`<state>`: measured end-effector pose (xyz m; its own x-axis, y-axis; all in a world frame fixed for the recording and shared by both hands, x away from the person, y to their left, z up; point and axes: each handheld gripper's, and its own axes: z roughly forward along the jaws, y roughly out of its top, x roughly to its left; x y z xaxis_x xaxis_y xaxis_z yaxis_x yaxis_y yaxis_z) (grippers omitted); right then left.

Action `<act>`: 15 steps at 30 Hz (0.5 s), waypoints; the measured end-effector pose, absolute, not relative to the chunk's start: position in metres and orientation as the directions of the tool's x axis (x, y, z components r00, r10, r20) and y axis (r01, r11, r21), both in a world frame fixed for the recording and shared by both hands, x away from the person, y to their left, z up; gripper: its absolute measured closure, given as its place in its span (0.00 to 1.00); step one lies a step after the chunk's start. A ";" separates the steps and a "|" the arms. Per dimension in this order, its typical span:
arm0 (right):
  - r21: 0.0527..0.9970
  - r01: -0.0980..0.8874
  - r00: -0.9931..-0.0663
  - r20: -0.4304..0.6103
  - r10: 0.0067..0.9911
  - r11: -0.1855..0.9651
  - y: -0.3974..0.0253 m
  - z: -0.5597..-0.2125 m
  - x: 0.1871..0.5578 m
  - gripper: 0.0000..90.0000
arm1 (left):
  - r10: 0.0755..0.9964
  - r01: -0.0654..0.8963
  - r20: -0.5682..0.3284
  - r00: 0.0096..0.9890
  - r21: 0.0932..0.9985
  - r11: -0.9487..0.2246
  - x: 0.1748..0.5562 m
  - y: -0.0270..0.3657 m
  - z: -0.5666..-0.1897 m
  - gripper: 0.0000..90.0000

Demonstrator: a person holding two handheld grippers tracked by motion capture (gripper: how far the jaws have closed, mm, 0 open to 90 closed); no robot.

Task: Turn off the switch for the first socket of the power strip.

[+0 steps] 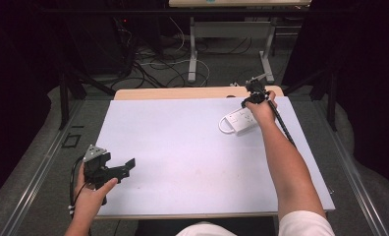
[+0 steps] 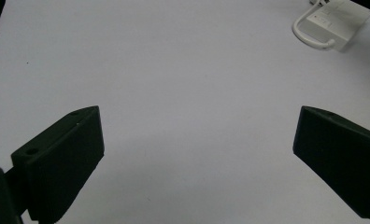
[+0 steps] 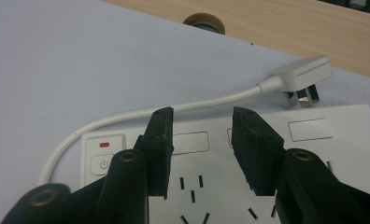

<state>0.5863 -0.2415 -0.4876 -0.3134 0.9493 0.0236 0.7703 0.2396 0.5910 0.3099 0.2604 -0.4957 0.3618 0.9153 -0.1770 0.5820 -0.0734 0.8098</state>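
I saw the wide counter with its pale lilac-white top (image 1: 182, 157) bearing one thing, a flat white plastic power strip (image 1: 241, 120) with a short looped white cord (image 3: 127, 116) and a white three-pin plug (image 3: 304, 77), near the counter's far right corner. My right tool (image 3: 199, 140) hung over the strip's sockets, jaws parted, gripping nothing. My left tool (image 1: 116, 169) sat released near the front left edge. I judged a closing grip could skid off the strip's flat face. I saw no containers.
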 end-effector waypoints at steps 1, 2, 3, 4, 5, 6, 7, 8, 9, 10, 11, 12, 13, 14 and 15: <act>0.593 0.767 -0.320 0.019 0.947 0.248 -0.241 -0.487 0.586 0.65 | 0.915 0.583 -0.176 0.362 0.809 -0.075 0.310 0.260 -0.496 0.02; 0.593 0.764 -0.323 0.012 0.946 0.254 -0.240 -0.486 0.585 0.63 | 0.915 0.584 -0.178 0.363 0.808 -0.075 0.310 0.260 -0.496 0.02; 0.593 0.761 -0.328 0.002 0.945 0.263 -0.240 -0.486 0.585 0.62 | 0.914 0.583 -0.177 0.364 0.809 -0.075 0.310 0.260 -0.496 0.02; 0.590 0.763 -0.328 0.002 0.945 0.264 -0.239 -0.485 0.584 0.60 | 0.914 0.583 -0.179 0.364 0.809 -0.074 0.310 0.260 -0.496 0.02; 0.589 0.764 -0.328 0.000 0.945 0.264 -0.238 -0.484 0.583 0.58 | 0.914 0.583 -0.179 0.363 0.809 -0.073 0.310 0.260 -0.496 0.02; 0.589 0.762 -0.331 -0.003 0.943 0.270 -0.237 -0.484 0.582 0.56 | 0.914 0.582 -0.179 0.363 0.810 -0.073 0.310 0.260 -0.495 0.02; 0.588 0.763 -0.332 -0.001 0.943 0.269 -0.237 -0.483 0.581 0.56 | 0.914 0.582 -0.180 0.363 0.810 -0.072 0.311 0.260 -0.495 0.02; 0.591 0.759 -0.338 0.000 0.941 0.272 -0.236 -0.482 0.580 0.56 | 0.914 0.582 -0.181 0.363 0.810 -0.071 0.311 0.260 -0.495 0.02; 0.592 0.759 -0.341 0.003 0.940 0.273 -0.235 -0.481 0.579 0.55 | 0.914 0.580 -0.183 0.362 0.812 -0.068 0.311 0.259 -0.496 0.02; 0.593 0.756 -0.346 0.000 0.938 0.279 -0.234 -0.480 0.578 0.55 | 0.914 0.581 -0.182 0.363 0.811 -0.069 0.311 0.259 -0.496 0.02; 0.594 0.752 -0.353 -0.002 0.936 0.285 -0.234 -0.479 0.577 0.55 | 0.913 0.585 -0.181 0.365 0.807 -0.074 0.311 0.259 -0.495 0.02; 0.597 0.749 -0.357 -0.001 0.934 0.286 -0.233 -0.478 0.576 0.55 | 0.913 0.584 -0.179 0.366 0.809 -0.075 0.312 0.259 -0.496 0.02; 0.608 0.741 -0.363 0.004 0.932 0.286 -0.233 -0.478 0.576 0.54 | 0.913 0.585 -0.180 0.366 0.808 -0.075 0.312 0.259 -0.496 0.02; 0.606 0.742 -0.357 -0.008 0.934 0.288 -0.233 -0.476 0.574 0.53 | 0.913 0.585 -0.179 0.365 0.808 -0.075 0.312 0.259 -0.496 0.02; 0.612 0.738 -0.350 -0.012 0.937 0.284 -0.232 -0.475 0.574 0.52 | 0.914 0.585 -0.179 0.364 0.808 -0.075 0.312 0.259 -0.496 0.02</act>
<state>0.5737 -0.2321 -0.4746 -0.3503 0.9366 -0.0117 0.7381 0.2837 0.6121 0.3121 0.2588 -0.4959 0.3643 0.9139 -0.1790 0.5850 -0.0750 0.8076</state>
